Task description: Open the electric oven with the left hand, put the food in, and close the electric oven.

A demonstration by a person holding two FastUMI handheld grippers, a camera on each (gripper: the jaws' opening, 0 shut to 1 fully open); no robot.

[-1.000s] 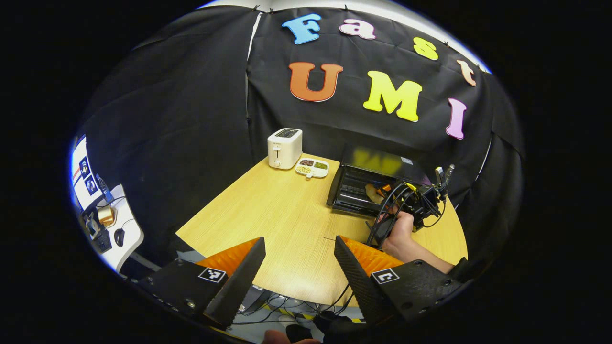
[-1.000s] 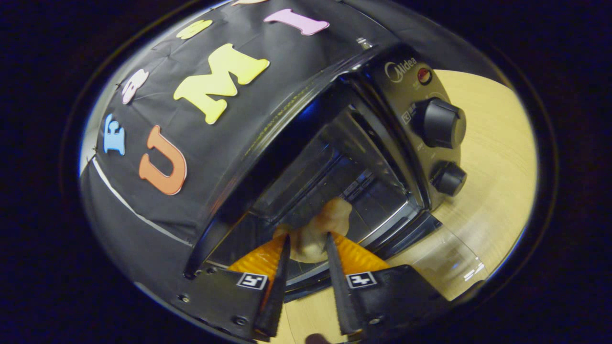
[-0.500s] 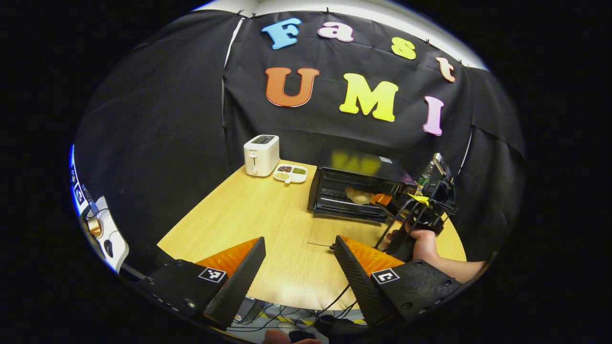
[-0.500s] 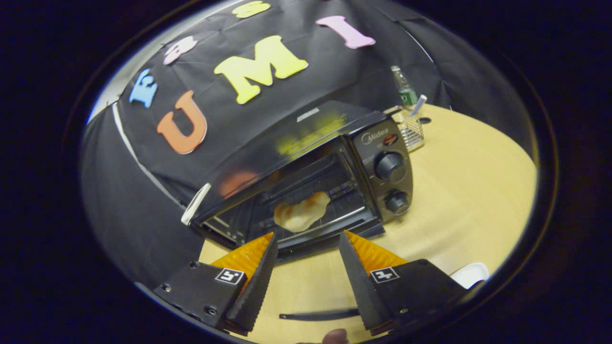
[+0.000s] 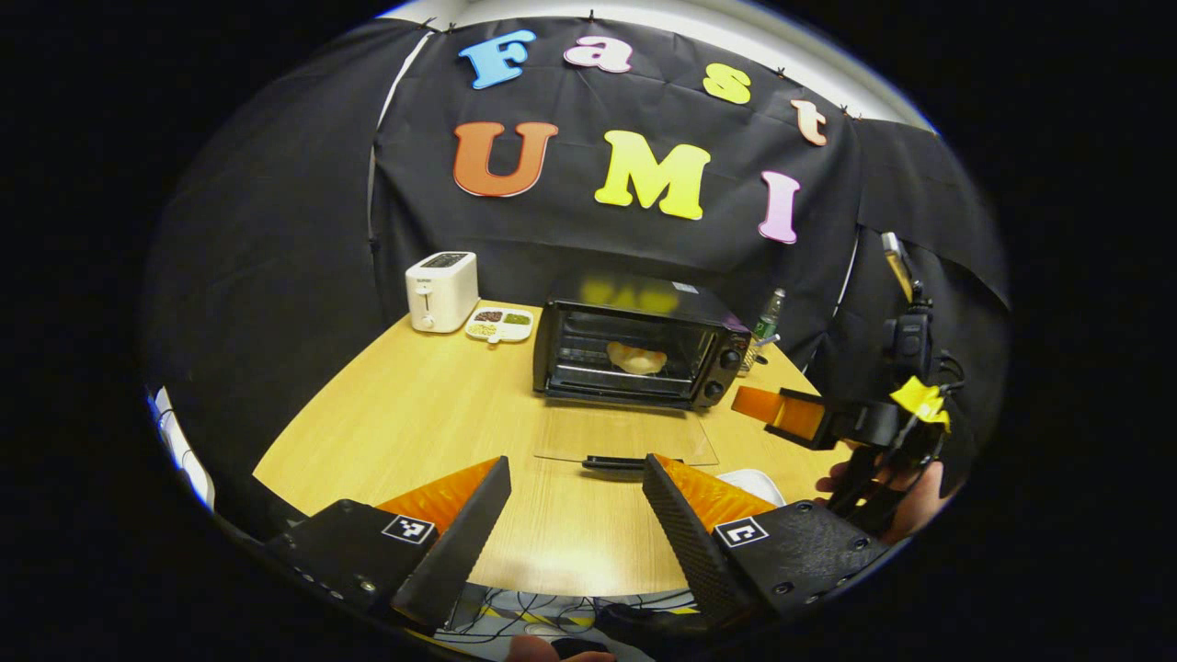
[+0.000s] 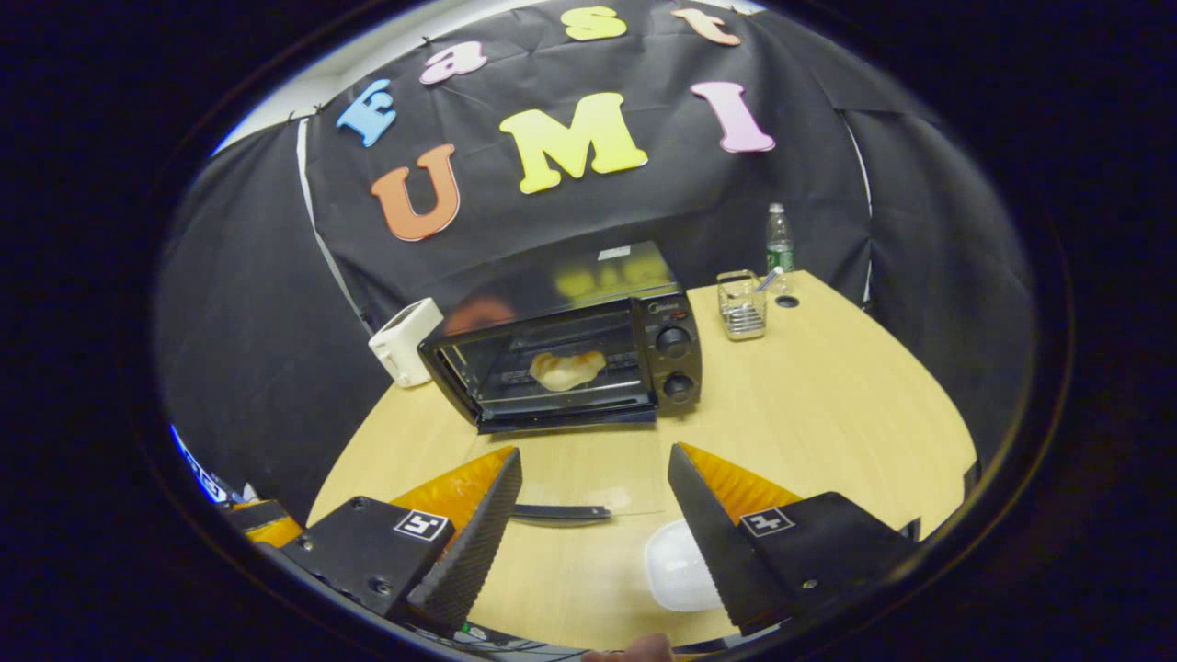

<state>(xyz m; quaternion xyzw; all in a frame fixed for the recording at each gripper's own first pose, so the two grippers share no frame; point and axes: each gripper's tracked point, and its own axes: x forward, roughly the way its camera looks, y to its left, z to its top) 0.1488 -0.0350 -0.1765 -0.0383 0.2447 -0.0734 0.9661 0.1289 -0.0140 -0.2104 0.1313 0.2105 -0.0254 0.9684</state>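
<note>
The food (image 6: 566,368) lay on the rack inside the oven (image 6: 561,363), whose glass door (image 6: 570,473) hung down flat on the table (image 6: 828,414). The right gripper (image 6: 593,515) was spread wide and empty, near a white dish (image 6: 676,570). The left gripper (image 5: 575,524) was also spread and empty. A toaster (image 5: 441,291) stood beside the oven.

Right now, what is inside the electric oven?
A pale piece of food lies on the rack inside the open electric oven. The cavity's rear and the underside of the rack are too dark to see.
</note>
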